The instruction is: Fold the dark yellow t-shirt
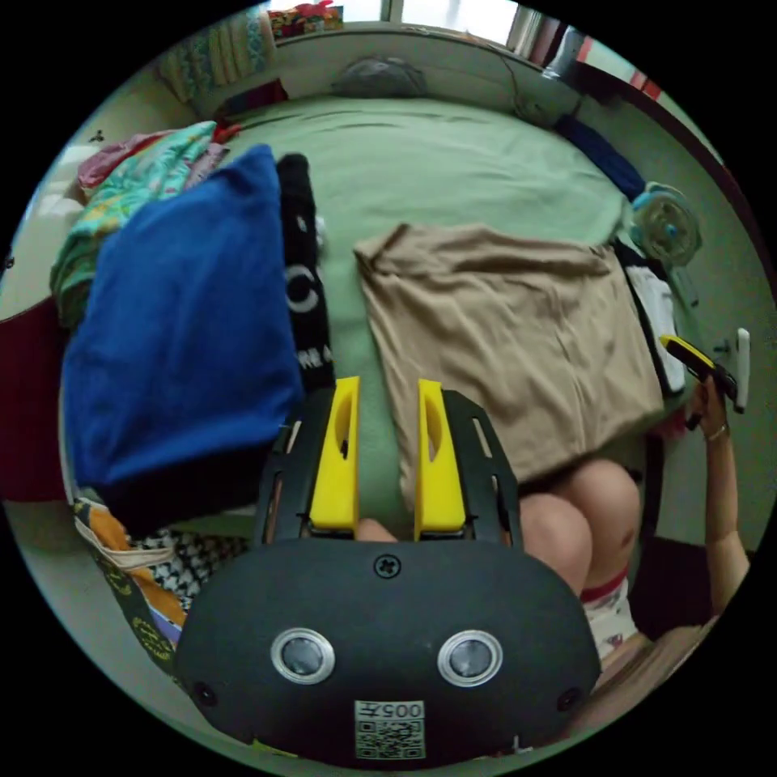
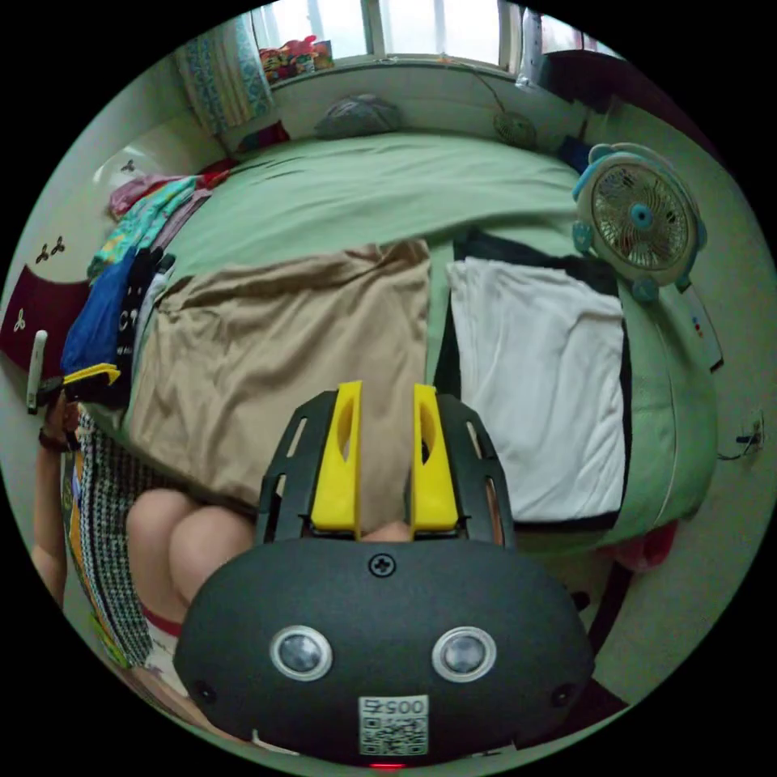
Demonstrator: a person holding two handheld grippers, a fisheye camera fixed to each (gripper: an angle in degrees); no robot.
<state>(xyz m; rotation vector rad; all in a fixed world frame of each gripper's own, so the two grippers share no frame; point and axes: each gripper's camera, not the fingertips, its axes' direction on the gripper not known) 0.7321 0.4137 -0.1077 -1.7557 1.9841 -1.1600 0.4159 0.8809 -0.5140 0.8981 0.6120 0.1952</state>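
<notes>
Cloth first: the dark yellow t-shirt (image 1: pixel 506 340) lies spread on the green bed (image 1: pixel 453 162), partly folded by the look of it, its near edge hanging just over the bedside above the person's knees (image 1: pixel 566 518). It should handle as thin, soft, light jersey – limp, likely to sag and wrinkle, not slippery. A pinch at a corner or along a hem edge looks the safest hold, so one layer does not slide off another. The left gripper (image 1: pixel 388 437) hovers just beside the shirt's near corner, jaws apart and holding nothing; the right gripper (image 2: pixel 387 441) hangs over the opposite near edge, jaws likewise parted and empty. Beside the shirt lies a white garment (image 2: pixel 542 388) on dark cloth, a small fan (image 2: pixel 639 218) beyond it – on the other side, a blue garment (image 1: pixel 182 324) tops a pile
</notes>
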